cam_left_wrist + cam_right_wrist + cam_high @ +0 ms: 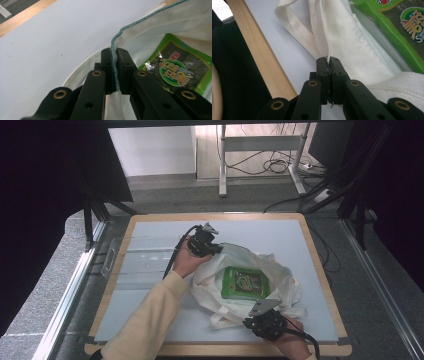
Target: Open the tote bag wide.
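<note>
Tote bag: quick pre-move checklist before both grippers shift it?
1. Left gripper clamped on the bag's green-stitched rim: ok, the jaws pinch the fabric edge.
2. Right gripper clamped on the white tote bag: ok, the cloth edge sits between its shut jaws.
3. Green snack packet inside the bag opening: ok, it lies flat in the mouth.
4. Bag handle free of the jaws: ok, the strap lies loose on the table.
5. Bag fully on the table: ok, the bag sits within its wooden border.
6. Grip firm enough to lift: cannot tell.
</note>
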